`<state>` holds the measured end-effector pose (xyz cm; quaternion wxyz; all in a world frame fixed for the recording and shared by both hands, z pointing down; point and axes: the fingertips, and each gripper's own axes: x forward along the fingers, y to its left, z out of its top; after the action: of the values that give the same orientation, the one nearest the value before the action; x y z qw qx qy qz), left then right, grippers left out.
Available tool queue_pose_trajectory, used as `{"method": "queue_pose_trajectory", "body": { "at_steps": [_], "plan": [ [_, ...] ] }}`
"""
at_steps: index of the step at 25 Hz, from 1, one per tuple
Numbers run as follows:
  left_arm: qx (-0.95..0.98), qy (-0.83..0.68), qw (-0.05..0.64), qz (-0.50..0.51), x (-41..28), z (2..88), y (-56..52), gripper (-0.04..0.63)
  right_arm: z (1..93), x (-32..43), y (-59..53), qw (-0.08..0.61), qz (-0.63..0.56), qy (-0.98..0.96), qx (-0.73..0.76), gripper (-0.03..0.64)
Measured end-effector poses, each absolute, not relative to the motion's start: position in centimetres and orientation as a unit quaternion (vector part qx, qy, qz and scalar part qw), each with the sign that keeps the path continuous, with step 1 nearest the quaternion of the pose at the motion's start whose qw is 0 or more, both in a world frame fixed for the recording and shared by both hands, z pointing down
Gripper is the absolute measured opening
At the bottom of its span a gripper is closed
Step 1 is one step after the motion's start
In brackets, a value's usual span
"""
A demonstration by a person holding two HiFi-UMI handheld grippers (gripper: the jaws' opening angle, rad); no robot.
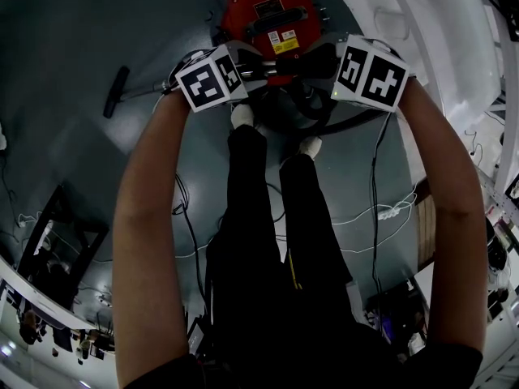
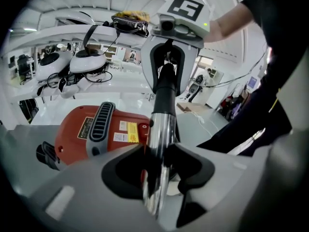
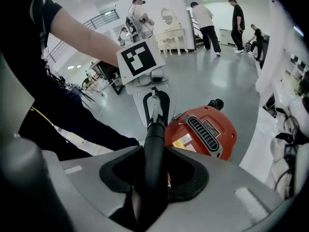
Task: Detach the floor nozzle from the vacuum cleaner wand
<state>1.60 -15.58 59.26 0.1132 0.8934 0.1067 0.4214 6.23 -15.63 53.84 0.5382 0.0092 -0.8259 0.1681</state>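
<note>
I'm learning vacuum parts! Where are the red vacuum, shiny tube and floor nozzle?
red vacuum [image 1: 243, 19]: head view, red top shell.
shiny tube [image 2: 161, 139]: left gripper view, chrome middle.
floor nozzle [image 1: 116, 91]: head view, dark head's middle.

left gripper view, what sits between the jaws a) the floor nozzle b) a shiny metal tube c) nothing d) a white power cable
b: the left gripper is clamped on the chrome wand, which runs on into a black tube section held by the right gripper; the red vacuum body lies behind.
</note>
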Motion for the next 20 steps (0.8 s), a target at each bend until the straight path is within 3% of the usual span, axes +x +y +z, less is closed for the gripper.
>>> {"method": "queue_pose_trajectory", "body": {
  "at_steps": [4, 6, 20],
  "plan": [
    [0.803, 0.135, 0.046, 0.579, -5.9, 65.0, -15.0, 0.169, 51.2, 11.5, -15.1, 0.594, 0.122, -0.795, 0.004, 0.152],
    [0.782, 0.137, 0.04, 0.607, -10.1, 65.9, -14.0, 0.171, 49.8, 14.5, -15.8, 0.607, 0.124, -0.784, 0.022, 0.152],
    [0.84, -0.008, 0.038, 0.541, -8.3, 62.4, -18.1, 0.176, 53.3, 13.2, -16.5, 0.594, 0.139, -0.79, 0.062, 0.153]
  ]
}}
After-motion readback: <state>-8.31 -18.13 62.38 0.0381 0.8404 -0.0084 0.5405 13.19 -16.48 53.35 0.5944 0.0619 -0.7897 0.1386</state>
